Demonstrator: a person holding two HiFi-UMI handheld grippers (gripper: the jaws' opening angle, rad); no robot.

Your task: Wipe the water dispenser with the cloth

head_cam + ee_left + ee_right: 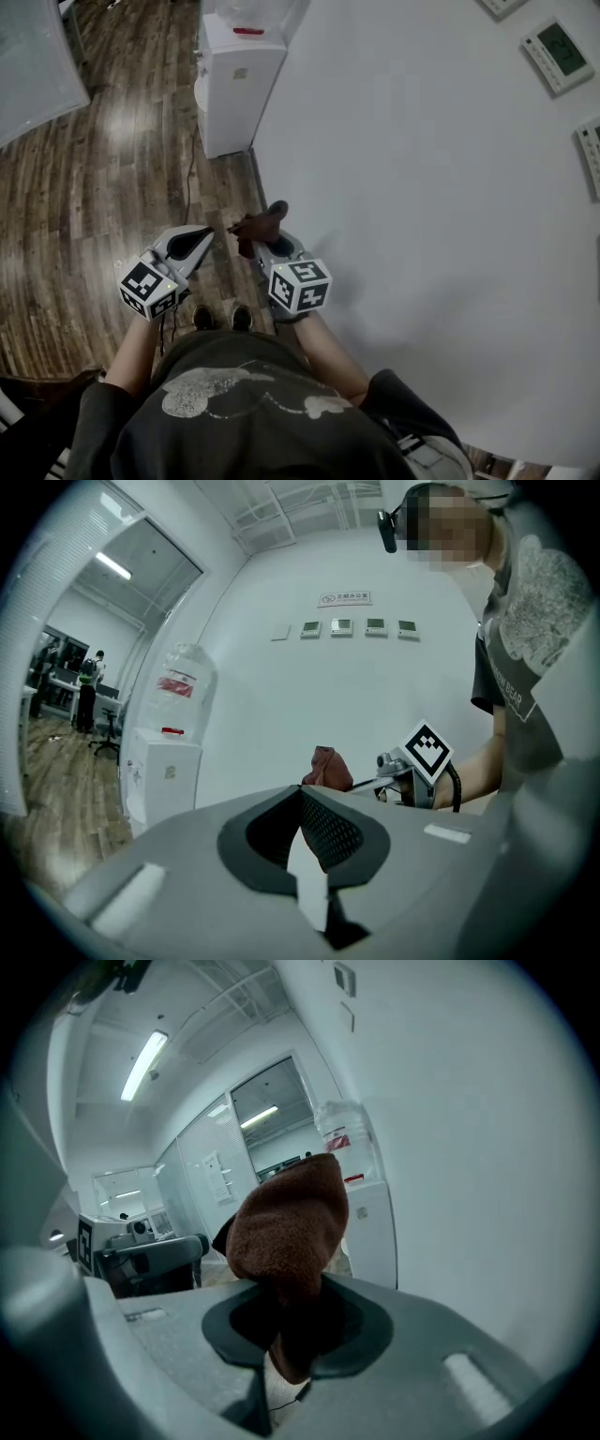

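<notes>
Water dispenser (239,84) is well off from me, standing on the wood floor (94,187) at its far edge, tight against the white wall (422,187), with the big bottle (183,682) on top. So no wiping yet.

The right gripper (266,236) is clamped on the brown cloth (286,1232), but most of the cloth bulges out past the jaws and only a pinch sits between them. My guess is a hard rub on the cabinet could drag it loose. The left gripper (199,239) is closed on nothing, so it can't catch a drop.

Also there's a thin cable (190,169) trailing across the floor from the dispenser toward my feet, which looks like a trip hazard. And pushing too high up could rock that bottle.
</notes>
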